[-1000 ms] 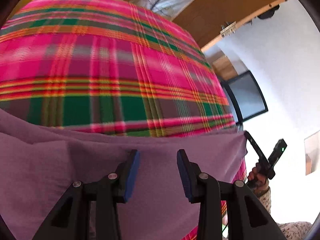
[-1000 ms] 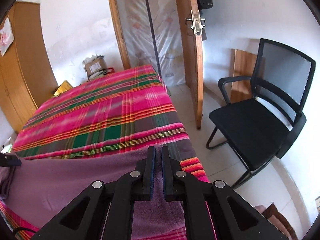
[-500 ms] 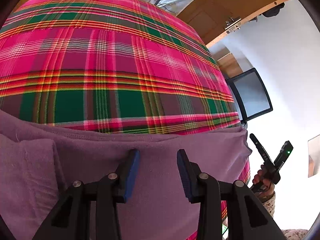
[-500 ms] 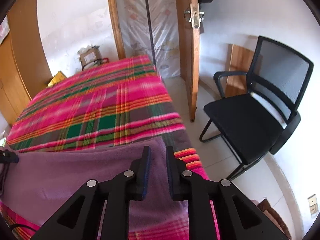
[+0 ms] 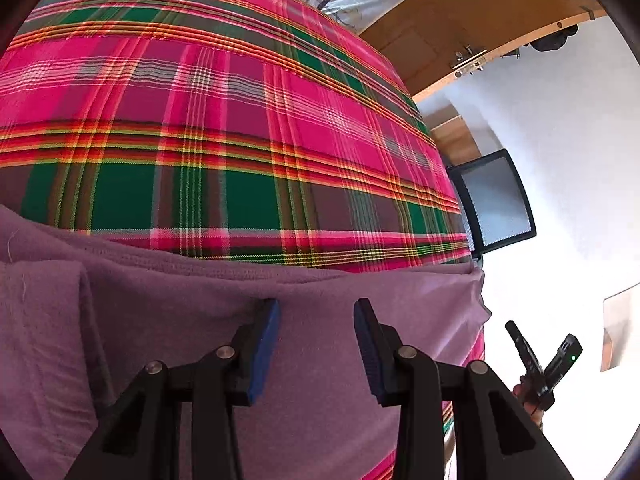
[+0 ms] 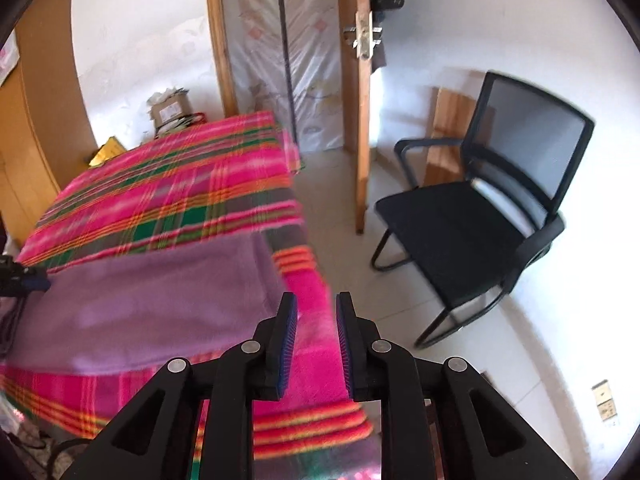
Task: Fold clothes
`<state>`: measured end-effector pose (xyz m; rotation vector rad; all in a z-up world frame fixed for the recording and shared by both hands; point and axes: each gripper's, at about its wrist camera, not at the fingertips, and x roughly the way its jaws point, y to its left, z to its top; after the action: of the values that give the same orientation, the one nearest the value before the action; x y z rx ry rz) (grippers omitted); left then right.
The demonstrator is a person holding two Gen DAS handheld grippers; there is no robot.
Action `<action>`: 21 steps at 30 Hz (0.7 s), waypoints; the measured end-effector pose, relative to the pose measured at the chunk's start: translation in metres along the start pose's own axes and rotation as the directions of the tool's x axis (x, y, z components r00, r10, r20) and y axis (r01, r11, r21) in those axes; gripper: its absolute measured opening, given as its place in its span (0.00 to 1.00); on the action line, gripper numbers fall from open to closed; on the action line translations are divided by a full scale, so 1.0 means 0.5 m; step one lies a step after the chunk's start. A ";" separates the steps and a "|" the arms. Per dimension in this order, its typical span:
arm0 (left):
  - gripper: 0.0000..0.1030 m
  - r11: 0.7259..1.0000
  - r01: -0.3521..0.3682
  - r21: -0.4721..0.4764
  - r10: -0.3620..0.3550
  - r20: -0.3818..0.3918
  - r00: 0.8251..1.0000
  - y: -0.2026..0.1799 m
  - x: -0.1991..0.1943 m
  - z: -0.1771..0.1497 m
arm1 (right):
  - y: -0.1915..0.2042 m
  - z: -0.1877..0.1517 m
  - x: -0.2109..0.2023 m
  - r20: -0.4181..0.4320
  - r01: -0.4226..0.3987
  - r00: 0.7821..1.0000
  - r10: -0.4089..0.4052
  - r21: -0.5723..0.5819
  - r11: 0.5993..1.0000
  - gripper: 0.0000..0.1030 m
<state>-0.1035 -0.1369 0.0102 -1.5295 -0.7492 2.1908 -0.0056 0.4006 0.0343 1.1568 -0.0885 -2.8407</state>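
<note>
A purple garment [image 5: 248, 320] lies flat along the near edge of a bed with a pink and green plaid cover [image 5: 208, 128]. One layer of it is folded over at the left [image 5: 40, 332]. My left gripper [image 5: 316, 312] hovers just above the cloth, open, with nothing between its blue pads. In the right wrist view the garment [image 6: 152, 304] lies to the left. My right gripper [image 6: 316, 308] is open over the bed's pink corner, apart from the cloth. The right gripper [image 5: 540, 364] also shows in the left wrist view, off the bed's right edge, held by a hand.
A black mesh office chair [image 6: 480, 224] stands on the tiled floor to the right of the bed. An open wooden door [image 6: 360, 92] is behind it. A wooden wardrobe [image 6: 28, 140] stands at the left, and a cardboard box [image 6: 172, 108] sits past the bed's far end.
My right gripper was shut on the garment's right edge; it has opened, let go and pulled back to the right, off the cloth. My left gripper stayed open over the garment.
</note>
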 end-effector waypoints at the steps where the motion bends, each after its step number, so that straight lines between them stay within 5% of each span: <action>1: 0.38 1.000 0.000 0.000 0.000 0.000 1.000 -0.003 0.002 -0.003 | 0.004 -0.007 0.002 0.001 -0.015 1.000 0.015 0.001 1.000 0.21; 11: 0.38 1.000 0.004 -0.006 -0.004 0.001 1.000 -0.034 0.017 -0.027 | 0.049 -0.010 0.064 -0.001 -0.132 0.991 0.132 0.009 0.991 0.25; 14: 0.38 1.000 0.003 -0.020 -0.003 0.010 1.000 -0.037 0.021 -0.028 | 0.049 -0.006 0.079 -0.011 -0.119 0.993 0.119 0.008 0.993 0.11; 21: 0.38 0.999 0.009 -0.037 -0.009 0.015 1.000 -0.034 0.026 -0.025 | 0.060 -0.014 0.099 -0.047 -0.043 0.998 0.040 -0.078 0.996 0.09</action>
<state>-0.0964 -0.1132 0.0075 -1.5263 -0.8043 2.1955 -0.0344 0.3663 -0.0025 1.1890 0.0018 -2.7533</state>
